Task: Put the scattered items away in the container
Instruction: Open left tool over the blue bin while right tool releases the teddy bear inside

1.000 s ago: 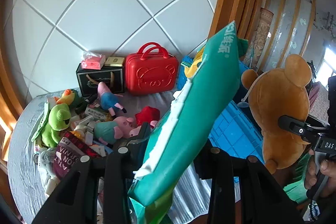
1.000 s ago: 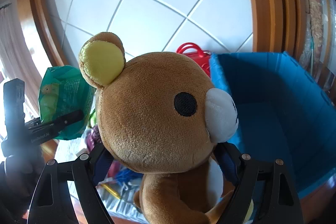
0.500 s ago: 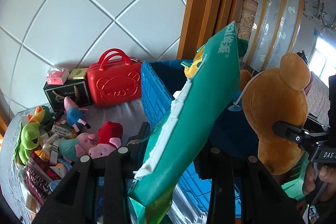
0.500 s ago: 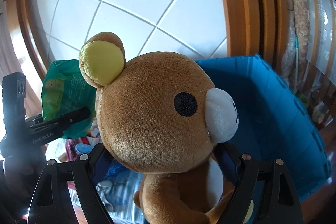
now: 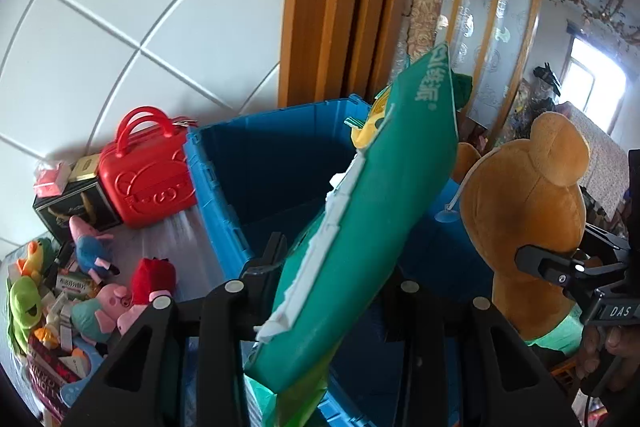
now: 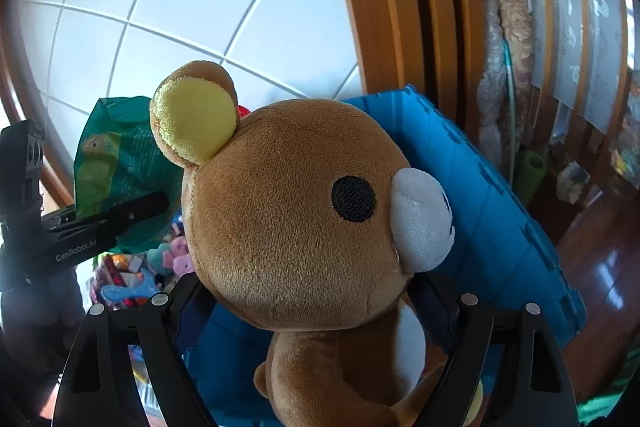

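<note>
My left gripper is shut on a green snack bag and holds it tilted above the blue crate. My right gripper is shut on a brown plush bear, held over the crate's near right side. The bear also shows at the right of the left wrist view, and the green bag shows at the left of the right wrist view. The crate's inside looks dark; its contents are hidden.
A red toy suitcase and a black box stand left of the crate by the tiled wall. Several plush toys, among them a pink pig and a green frog, lie scattered on the table. Wooden door frames stand behind the crate.
Both grippers have swung right with their loads, from over the toy pile to over the blue crate. The crate now fills the middle of both views.
</note>
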Motion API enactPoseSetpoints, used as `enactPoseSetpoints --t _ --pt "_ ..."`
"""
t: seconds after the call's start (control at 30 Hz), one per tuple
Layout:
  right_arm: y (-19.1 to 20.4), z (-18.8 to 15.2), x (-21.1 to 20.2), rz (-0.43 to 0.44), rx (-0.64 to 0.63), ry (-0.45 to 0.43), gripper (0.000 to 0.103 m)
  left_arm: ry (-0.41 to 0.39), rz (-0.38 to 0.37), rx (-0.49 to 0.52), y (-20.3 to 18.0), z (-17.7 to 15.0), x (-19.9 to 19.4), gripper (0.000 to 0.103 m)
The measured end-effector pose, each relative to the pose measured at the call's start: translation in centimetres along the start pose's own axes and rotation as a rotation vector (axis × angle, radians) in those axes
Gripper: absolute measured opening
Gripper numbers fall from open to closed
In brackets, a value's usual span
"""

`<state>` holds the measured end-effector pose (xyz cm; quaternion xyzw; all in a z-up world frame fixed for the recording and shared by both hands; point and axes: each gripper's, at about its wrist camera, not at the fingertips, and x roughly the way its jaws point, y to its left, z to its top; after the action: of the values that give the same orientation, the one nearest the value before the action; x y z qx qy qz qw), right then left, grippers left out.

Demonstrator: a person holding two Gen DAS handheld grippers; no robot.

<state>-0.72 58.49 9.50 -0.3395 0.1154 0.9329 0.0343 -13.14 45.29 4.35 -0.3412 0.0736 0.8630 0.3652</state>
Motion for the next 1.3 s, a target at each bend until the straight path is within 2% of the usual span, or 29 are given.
enactPoseSetpoints --t 0.2,0.67,0.9,0.97,1.0,1.03,1.1,1.3 --pt "-2.5 0.2 1.4 -0.027 0.024 0.008 0.086 0.011 -0.021 0.034 -1.9 1.3 1.8 0.036" --pt "-4.8 1.2 3.2 -0.057 0.057 0.004 0.086 0.027 -0.048 0.086 -3.9 3.3 3.7 0.036" --pt "-5.4 1.6 3.6 -0.072 0.069 0.002 0.086 0.025 -0.053 0.070 -3.8 4.0 4.4 0.037" --pt "-5.7 2.0 3.8 -0.082 0.075 -0.004 0.088 0.019 -0.061 0.039 -3.3 4.4 4.6 0.042" --pt "-5.8 2.1 3.9 -0.088 0.077 -0.007 0.090 0.014 -0.058 0.022 -3.0 4.6 4.7 0.066" --pt "-5.8 2.2 4.0 -0.098 0.075 -0.008 0.094 0.012 -0.057 0.007 -2.8 4.7 4.8 0.103" --pt "-5.9 2.5 4.3 -0.119 0.068 -0.002 0.102 -0.006 -0.060 -0.027 -2.0 5.1 4.7 0.103" --pt "-6.2 2.8 3.9 -0.129 0.081 -0.030 0.103 0.031 -0.041 -0.039 -0.8 5.0 5.6 0.103"
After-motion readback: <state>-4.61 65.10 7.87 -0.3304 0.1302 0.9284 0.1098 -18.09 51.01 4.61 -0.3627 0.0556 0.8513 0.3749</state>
